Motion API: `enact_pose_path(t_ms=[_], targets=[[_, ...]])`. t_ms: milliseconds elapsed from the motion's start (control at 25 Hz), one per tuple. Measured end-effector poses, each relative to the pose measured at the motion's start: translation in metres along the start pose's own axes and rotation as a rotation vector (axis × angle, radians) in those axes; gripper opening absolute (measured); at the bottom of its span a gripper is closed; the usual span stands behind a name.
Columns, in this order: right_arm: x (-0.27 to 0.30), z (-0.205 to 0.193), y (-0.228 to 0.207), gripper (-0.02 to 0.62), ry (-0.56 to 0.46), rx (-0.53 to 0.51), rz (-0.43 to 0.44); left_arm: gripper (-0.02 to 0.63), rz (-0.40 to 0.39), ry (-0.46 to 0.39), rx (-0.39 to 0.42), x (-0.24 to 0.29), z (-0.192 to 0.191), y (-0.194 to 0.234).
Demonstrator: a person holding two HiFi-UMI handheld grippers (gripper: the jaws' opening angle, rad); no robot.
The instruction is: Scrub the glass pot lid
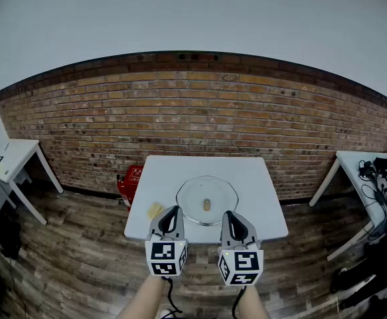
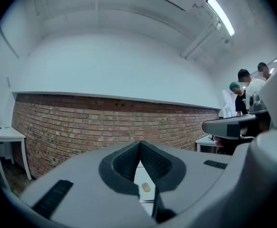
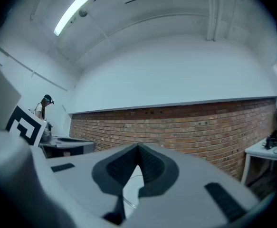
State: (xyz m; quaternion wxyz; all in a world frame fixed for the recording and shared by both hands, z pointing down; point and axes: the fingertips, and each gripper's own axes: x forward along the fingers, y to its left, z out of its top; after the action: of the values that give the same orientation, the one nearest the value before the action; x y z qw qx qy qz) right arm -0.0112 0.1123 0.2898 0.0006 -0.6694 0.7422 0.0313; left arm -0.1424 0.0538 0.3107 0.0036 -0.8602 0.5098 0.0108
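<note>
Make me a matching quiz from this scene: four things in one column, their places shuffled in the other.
1 glass lid
2 yellow sponge
3 red object
4 cables

A on the side table at the right
B middle of the white table
C on the floor, left of the white table
D near the white table's left edge

Pairs: 1-B, 2-D, 3-C, 4-A

- The lid (image 1: 194, 193): its near rim is hidden behind the left gripper (image 1: 172, 211) and right gripper (image 1: 228, 215).
- Left gripper view: its own body covers all of the lid but the knob (image 2: 146, 187).
- The yellow thing (image 1: 154, 210) is too small to identify.
- The red thing (image 1: 131, 180) is partly hidden behind the table (image 1: 263, 178).
- The forearms (image 1: 143, 301) are cut off at the bottom edge.
</note>
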Motion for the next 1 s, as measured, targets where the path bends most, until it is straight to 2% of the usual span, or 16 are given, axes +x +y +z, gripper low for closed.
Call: enact_pose_path(t_ms=[600, 1000], targets=[[0.000, 0.003, 0.002, 0.020, -0.035, 0.017, 0.001, 0.011, -0.002, 0.000, -0.011, 0.000, -0.002, 0.001], [-0.007, 0.001, -0.021, 0.020, -0.050, 0.060, 0.000, 0.012, 0.002, 0.020, -0.010, 0.003, -0.006, -0.019]])
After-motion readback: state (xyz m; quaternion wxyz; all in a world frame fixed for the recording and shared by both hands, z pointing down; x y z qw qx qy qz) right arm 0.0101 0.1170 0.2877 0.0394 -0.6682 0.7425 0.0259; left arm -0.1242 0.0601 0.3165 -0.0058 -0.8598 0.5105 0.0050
